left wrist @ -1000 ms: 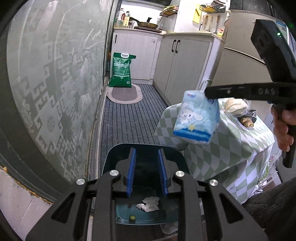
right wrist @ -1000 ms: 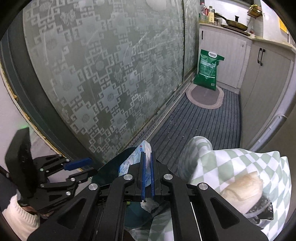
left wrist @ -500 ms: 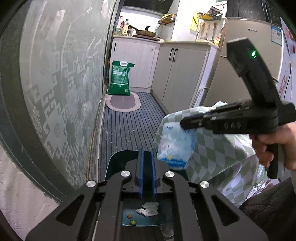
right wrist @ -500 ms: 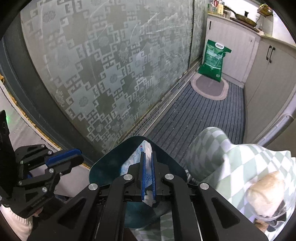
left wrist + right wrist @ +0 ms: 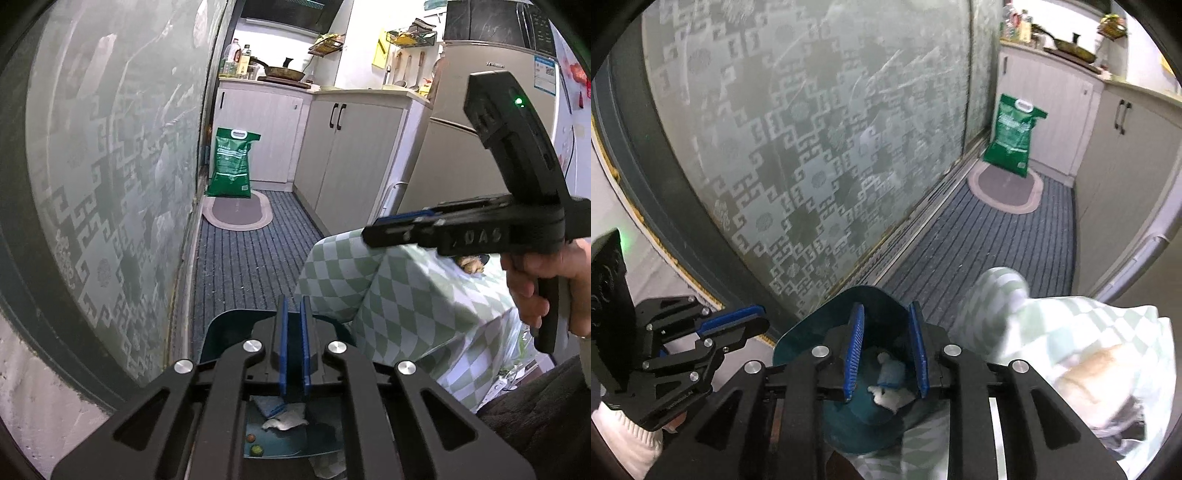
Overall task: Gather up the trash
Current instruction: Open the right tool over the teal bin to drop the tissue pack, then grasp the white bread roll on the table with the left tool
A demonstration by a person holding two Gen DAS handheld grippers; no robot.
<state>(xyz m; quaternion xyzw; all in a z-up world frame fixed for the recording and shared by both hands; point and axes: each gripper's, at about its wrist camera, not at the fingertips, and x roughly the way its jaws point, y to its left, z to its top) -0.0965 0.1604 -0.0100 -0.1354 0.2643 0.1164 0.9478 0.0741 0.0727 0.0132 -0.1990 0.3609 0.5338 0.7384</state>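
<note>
The soft blue-and-white plastic tissue packet lies inside the dark teal plastic trash bin, directly below and between the spread blue pads of the right gripper. Nothing is held; the gap between the jaws is wide and the packet sits well beneath them. The packet's long axis cannot be judged reliably, since only its upper part shows between the pads.

Beside the packet rests a crumpled white paper tissue, touching it or nearly so. In the left wrist view the packet's blue edge and the same tissue lie on the bin floor, with two small round scraps nearer the camera.

The left gripper hangs over the bin rim with its blue pads close together and parallel, a narrow slit between them, gripping nothing. Both grippers are near the bin; the right one is directly above the packet.

Judgement: the deposit of this item looks complete, and the next move calls for the right gripper to lift clear toward the table draped in a green-and-white checked cloth, just right of the bin.

Left of the jaws stands a frosted patterned glass sliding door; ahead lies a grey ribbed floor mat.
</note>
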